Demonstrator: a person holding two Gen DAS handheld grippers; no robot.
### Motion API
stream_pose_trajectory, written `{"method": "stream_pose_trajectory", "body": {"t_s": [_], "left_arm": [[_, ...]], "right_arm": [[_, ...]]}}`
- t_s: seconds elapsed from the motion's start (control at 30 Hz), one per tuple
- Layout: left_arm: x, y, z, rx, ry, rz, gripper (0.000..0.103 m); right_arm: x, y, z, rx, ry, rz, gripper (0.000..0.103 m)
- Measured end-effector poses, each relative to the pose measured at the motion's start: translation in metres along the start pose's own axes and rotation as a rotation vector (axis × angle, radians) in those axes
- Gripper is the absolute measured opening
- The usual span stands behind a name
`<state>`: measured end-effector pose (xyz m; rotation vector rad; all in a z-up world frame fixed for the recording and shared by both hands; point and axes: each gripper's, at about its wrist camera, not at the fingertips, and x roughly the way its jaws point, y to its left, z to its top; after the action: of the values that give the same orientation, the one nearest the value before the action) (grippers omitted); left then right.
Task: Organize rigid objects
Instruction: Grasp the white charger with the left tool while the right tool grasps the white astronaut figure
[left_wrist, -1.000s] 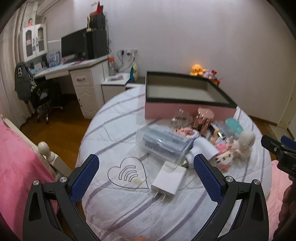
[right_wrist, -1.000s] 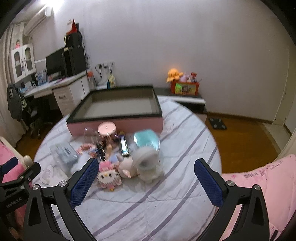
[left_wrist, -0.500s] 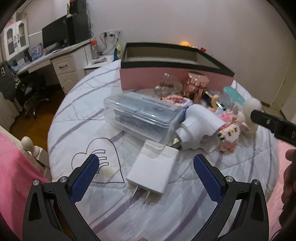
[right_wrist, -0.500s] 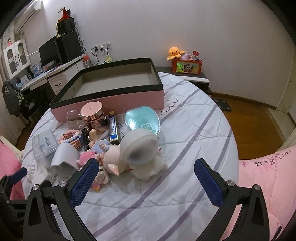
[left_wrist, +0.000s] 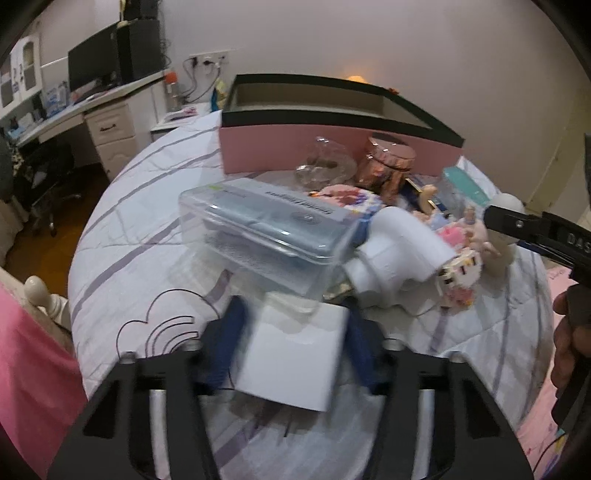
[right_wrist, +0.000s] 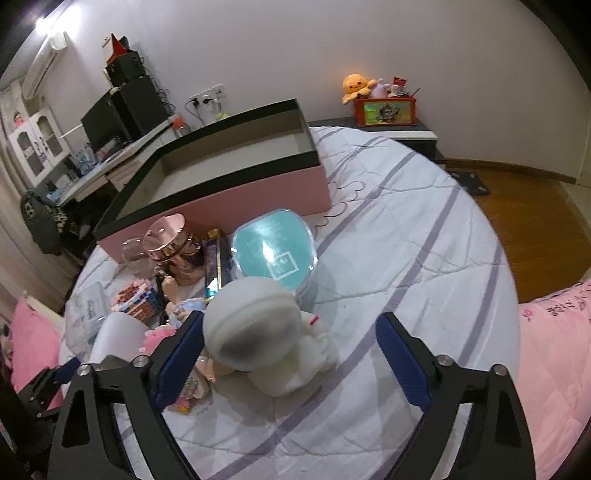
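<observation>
Closing my left gripper (left_wrist: 291, 347) around the white charger block (left_wrist: 295, 360), I am bringing the blue pads in against its two sides, though blur keeps me from telling whether they are pressing yet; the block is lying flat on the striped bedspread (left_wrist: 122, 236) just in front of the clear plastic case (left_wrist: 266, 229), so I am judging that a shallow pinch on those smooth faces could let it twist or slide out as I lift; the white pipe elbow (left_wrist: 397, 254) beside it could get nudged too. Further right, my right gripper (right_wrist: 291, 354) is narrowing its jaws around the white round-headed figure (right_wrist: 258, 332); the left pad is nearly at the head, the right pad well clear, nothing pinched so far; closing off-centre like this could tip the figure toward the teal-lidded case (right_wrist: 275, 251) or scatter the small toys at its side; the pink box (right_wrist: 236, 195), open and behind the pile, is where I am judging these belong.
</observation>
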<state>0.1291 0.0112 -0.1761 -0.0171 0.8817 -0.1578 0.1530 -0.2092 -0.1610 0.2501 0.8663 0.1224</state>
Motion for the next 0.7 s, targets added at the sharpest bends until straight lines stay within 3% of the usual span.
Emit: {"method": "stream_pose_trajectory", "body": {"t_s": [0.13, 0.57, 0.63, 0.7], "left_arm": [[-0.004, 0.001, -0.001, -0.014, 0.000, -0.016, 0.044], [-0.012, 0.003, -0.009, -0.024, -0.005, -0.022, 0.043], [-0.015, 0.004, -0.011, -0.027, -0.010, -0.027, 0.042], [-0.017, 0.004, -0.011, -0.030, -0.015, -0.029, 0.042]], "right_arm": [[-0.001, 0.002, 0.000, -0.010, 0.000, 0.045, 0.065], [0.016, -0.011, -0.001, 0.022, 0.025, 0.009, 0.065], [0.016, -0.012, -0.005, 0.000, 0.027, 0.001, 0.055], [0.010, -0.012, -0.007, 0.011, 0.020, 0.024, 0.052]]}}
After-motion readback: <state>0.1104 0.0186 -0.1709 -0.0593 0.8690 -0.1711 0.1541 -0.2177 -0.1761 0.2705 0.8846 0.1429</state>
